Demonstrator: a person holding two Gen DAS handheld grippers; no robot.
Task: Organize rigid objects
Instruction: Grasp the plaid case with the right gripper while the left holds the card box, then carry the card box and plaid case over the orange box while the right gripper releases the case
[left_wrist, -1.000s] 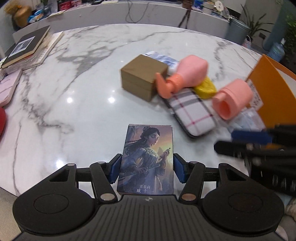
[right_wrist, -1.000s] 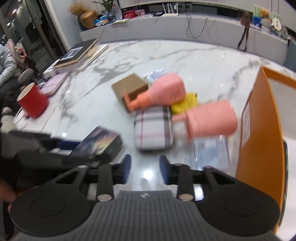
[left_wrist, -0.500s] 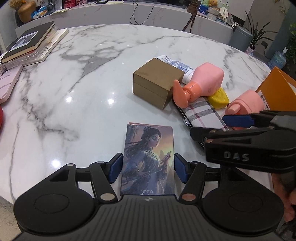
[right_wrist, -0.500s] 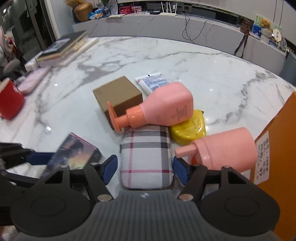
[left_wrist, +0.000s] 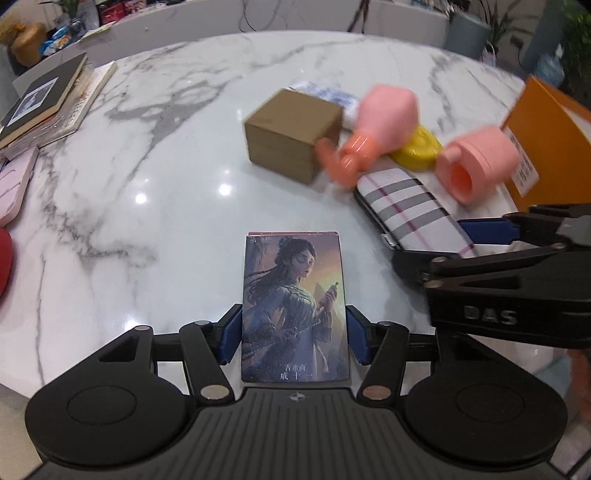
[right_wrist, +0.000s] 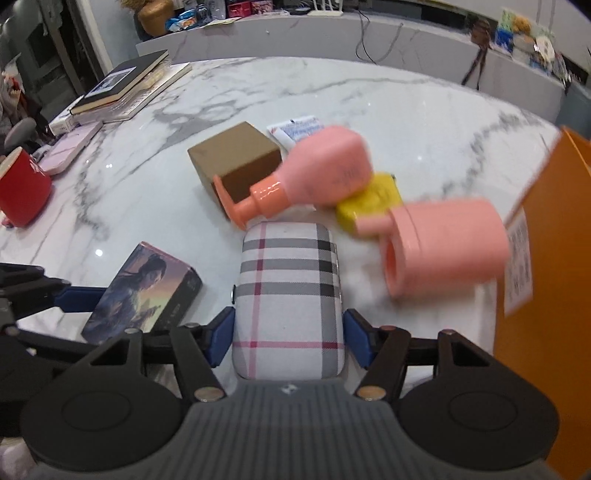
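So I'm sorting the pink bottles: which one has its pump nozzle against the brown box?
The far pink pump bottle, lying between brown box and yellow item. The nearer pink bottle lies by the orange box.

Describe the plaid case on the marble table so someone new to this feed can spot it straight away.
Start at the orange box on the right edge of the marble table and move left past the pink bottle lying by it. The plaid case lies flat just in front of the cluster, between the right claw's closing jaws. It alone is checked: white with grey, black and red stripes.
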